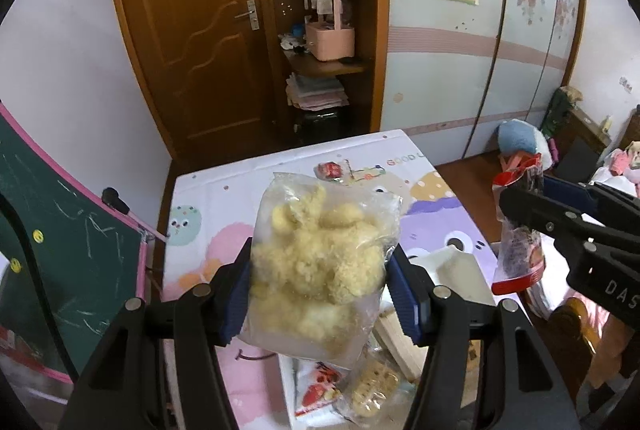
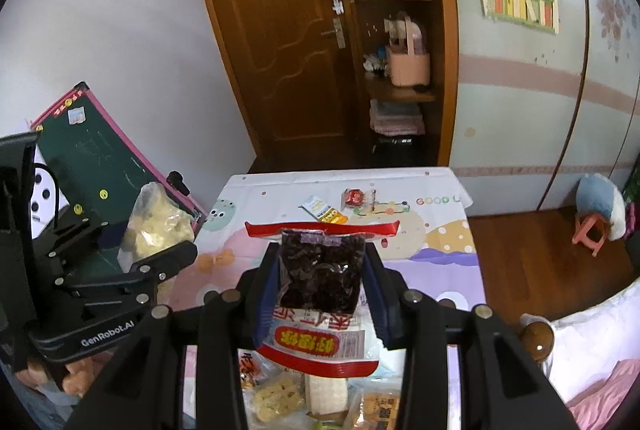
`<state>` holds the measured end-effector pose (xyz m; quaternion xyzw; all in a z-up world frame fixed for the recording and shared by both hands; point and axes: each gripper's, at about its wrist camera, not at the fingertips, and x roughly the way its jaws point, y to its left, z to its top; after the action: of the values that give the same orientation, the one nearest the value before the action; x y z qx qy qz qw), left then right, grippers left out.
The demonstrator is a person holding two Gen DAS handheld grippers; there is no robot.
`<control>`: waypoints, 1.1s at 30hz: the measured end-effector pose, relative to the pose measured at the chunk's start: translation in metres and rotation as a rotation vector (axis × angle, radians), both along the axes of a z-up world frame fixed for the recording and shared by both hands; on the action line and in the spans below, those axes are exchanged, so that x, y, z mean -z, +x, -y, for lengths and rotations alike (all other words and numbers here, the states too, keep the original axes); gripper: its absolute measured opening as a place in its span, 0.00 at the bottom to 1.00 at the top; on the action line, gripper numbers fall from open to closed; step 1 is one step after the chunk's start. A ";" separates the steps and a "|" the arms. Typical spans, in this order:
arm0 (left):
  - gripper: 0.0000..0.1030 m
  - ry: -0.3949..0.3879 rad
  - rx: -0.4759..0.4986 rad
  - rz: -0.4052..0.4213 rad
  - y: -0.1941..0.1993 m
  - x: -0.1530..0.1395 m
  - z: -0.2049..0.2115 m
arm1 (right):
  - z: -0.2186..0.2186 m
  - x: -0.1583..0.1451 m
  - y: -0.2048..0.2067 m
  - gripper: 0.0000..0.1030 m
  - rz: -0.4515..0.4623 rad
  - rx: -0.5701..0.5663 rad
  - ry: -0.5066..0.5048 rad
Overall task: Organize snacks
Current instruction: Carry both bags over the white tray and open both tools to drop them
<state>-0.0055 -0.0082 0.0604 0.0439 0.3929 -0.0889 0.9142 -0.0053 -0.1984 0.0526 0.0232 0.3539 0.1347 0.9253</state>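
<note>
Left gripper (image 1: 318,286) clamps puff bag (image 1: 320,262); right gripper (image 2: 320,294) clamps red packet (image 2: 320,294), upright. Snack pile (image 2: 320,396) directly below both.

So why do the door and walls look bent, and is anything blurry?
Left wrist view: the fisheye lens bows the door, with black corners; the yellow snack bag is sharp. Right wrist view: same bending; the dark snack bag is sharp, and the packets at the bottom edge look soft.
</note>
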 end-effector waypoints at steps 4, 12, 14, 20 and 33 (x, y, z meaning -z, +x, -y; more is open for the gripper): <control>0.58 -0.044 -0.011 0.027 -0.018 0.020 0.000 | 0.001 0.014 -0.021 0.39 0.036 0.018 0.019; 0.58 -0.110 -0.095 -0.018 -0.036 0.085 -0.005 | 0.003 0.078 -0.054 0.39 -0.001 0.097 -0.001; 0.58 -0.108 -0.126 -0.026 -0.043 0.106 -0.007 | 0.002 0.098 -0.056 0.39 -0.036 0.103 -0.007; 0.58 -0.067 -0.135 -0.193 -0.041 0.168 -0.003 | -0.011 0.144 -0.052 0.39 -0.159 0.077 -0.081; 0.70 -0.032 -0.163 -0.233 -0.043 0.185 -0.002 | -0.021 0.159 -0.050 0.40 -0.195 0.095 -0.159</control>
<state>-0.0481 -0.0066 -0.1250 -0.0132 0.4973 -0.0249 0.8671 -0.0556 -0.1777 -0.1064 -0.0206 0.4504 0.0593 0.8906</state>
